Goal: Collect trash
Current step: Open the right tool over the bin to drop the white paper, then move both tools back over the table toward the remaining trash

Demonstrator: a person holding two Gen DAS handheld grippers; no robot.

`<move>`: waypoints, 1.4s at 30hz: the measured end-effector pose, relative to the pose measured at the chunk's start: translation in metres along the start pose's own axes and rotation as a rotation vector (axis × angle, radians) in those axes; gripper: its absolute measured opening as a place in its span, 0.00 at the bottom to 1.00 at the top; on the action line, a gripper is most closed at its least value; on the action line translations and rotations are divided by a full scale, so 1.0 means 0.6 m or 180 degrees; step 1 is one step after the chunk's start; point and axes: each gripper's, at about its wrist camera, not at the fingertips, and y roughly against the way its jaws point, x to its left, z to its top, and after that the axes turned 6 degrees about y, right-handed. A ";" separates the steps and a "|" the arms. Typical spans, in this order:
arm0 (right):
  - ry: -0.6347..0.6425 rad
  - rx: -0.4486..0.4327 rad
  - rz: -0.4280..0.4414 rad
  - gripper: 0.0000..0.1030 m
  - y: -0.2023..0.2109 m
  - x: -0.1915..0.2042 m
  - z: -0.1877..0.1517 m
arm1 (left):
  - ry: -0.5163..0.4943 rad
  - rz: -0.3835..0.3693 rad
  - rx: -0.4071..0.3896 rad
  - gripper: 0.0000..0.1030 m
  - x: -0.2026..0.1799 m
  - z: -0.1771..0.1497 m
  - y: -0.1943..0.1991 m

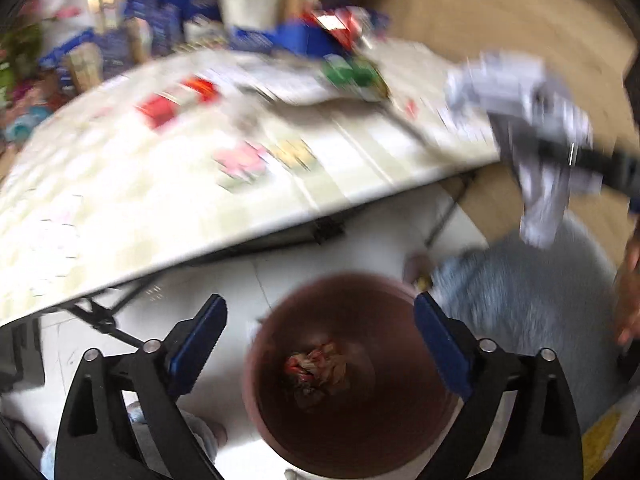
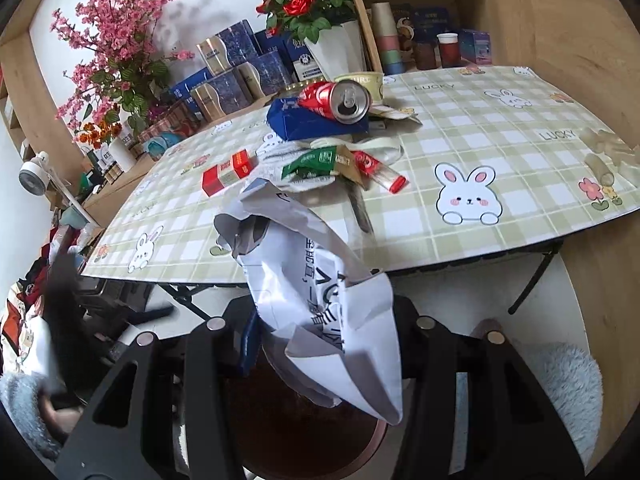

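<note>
Trash: crumpled wrapper point(image 1: 316, 368) in brown bin point(image 1: 400, 440), my left jaws point(image 1: 320, 344) wide and empty above it. Right jaws point(image 2: 320, 344) grip white paper point(image 2: 320, 300); can point(image 2: 340, 101) on worktop point(image 2: 500, 140).

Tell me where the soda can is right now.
In the right wrist view the soda can lies on its side atop the blue box, on the far part of the table, in front of the white rose pot.

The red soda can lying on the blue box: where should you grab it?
Grip the red soda can across its round sides near the middle, coming down from above. It lies on its side atop the blue box, open end toward the camera, so its sides look free; the rim would likely slip.
</note>
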 end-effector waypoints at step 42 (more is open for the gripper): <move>0.0359 0.0656 0.0050 0.94 -0.109 0.057 -0.070 | 0.0990 0.0691 -0.0493 0.94 0.134 -0.024 0.077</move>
